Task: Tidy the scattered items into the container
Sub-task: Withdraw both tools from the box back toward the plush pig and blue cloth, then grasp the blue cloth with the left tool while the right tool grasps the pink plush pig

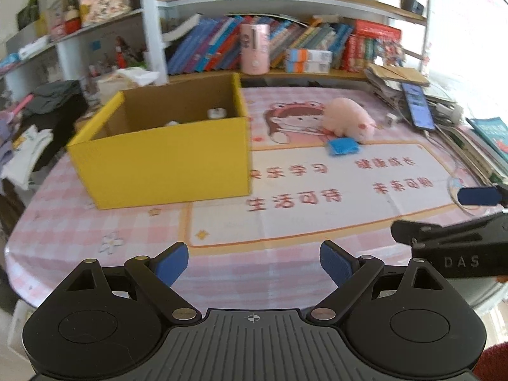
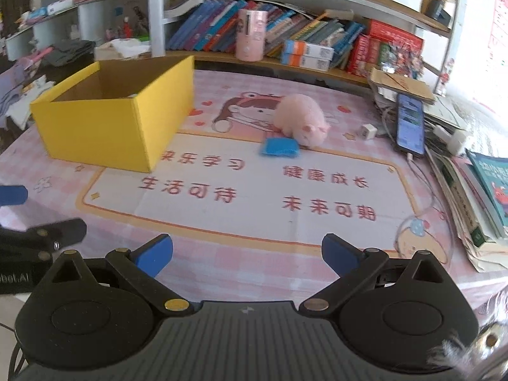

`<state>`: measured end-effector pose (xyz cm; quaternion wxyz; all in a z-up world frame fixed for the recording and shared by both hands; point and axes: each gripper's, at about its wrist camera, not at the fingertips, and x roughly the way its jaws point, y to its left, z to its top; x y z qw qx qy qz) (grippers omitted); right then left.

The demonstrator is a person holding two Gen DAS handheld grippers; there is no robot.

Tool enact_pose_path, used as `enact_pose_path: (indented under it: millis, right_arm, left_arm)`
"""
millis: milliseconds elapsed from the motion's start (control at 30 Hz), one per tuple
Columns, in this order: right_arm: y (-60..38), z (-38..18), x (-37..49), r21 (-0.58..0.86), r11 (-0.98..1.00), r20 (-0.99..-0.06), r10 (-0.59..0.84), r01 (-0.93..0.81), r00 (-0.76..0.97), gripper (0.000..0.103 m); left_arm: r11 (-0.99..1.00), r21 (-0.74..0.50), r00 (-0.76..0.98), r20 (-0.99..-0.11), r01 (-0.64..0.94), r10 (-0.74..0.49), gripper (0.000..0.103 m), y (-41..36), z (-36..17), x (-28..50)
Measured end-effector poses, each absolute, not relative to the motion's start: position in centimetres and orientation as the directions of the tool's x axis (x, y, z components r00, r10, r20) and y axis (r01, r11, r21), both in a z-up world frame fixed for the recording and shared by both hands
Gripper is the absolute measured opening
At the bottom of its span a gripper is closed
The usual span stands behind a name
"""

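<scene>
A yellow cardboard box (image 1: pixel 165 155) (image 2: pixel 104 127) stands open on the table's left, with small pale items (image 1: pixel 217 113) inside. A pink plush pig (image 1: pixel 347 119) (image 2: pixel 301 120) lies at the far middle, touching a blue sponge (image 1: pixel 344 146) (image 2: pixel 280 148) in front of it. My left gripper (image 1: pixel 253 262) is open and empty near the front edge. My right gripper (image 2: pixel 247 254) is open and empty, also near the front edge; it shows at the right in the left wrist view (image 1: pixel 444 222).
A pink checked cloth (image 2: pixel 254 270) covers the table. A small white charger (image 2: pixel 368 131) and a phone (image 2: pixel 410 123) on a cable lie at the right, beside stacks of books (image 2: pixel 476 190). Bookshelves (image 2: pixel 285 38) stand behind.
</scene>
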<state>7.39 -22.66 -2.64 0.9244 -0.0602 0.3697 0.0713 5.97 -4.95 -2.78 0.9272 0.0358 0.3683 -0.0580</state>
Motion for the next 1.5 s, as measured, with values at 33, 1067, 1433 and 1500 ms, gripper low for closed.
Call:
enact_pose_path:
  millis: [33, 1067, 1433, 1500]
  right_arm:
    - [-23.1, -2.6, 7.5, -0.062, 0.984, -0.693, 0.076, -0.165, 0.717, 0.102]
    - [-35.9, -4.8, 22.4, -0.036, 0.981, -0.742, 0.101, -0.19, 0.662, 0.078]
    - [-35.0, -4.1, 30.6, 0.032, 0.936, -0.71, 0.269, -0.352, 0.651, 0.076]
    - [-34.5, -4.2, 31.8, 0.036, 0.927, -0.709, 0.288, -0.374, 0.644, 0.076]
  left_arm:
    - [0.989, 0.019, 0.717, -0.69, 0.15, -0.095, 0.092, -5.4, -2.9, 6.2]
    - [0.984, -0.018, 0.68, -0.72, 0.178, -0.136, 0.081, -18.3, -5.8, 20.2]
    - [0.991, 0.053, 0.704, -0.708, 0.121, -0.049, 0.074, -20.2, -5.9, 24.2]
    - [0.992, 0.05, 0.705, -0.707, 0.113, -0.045, 0.071, -20.3, -5.8, 24.7]
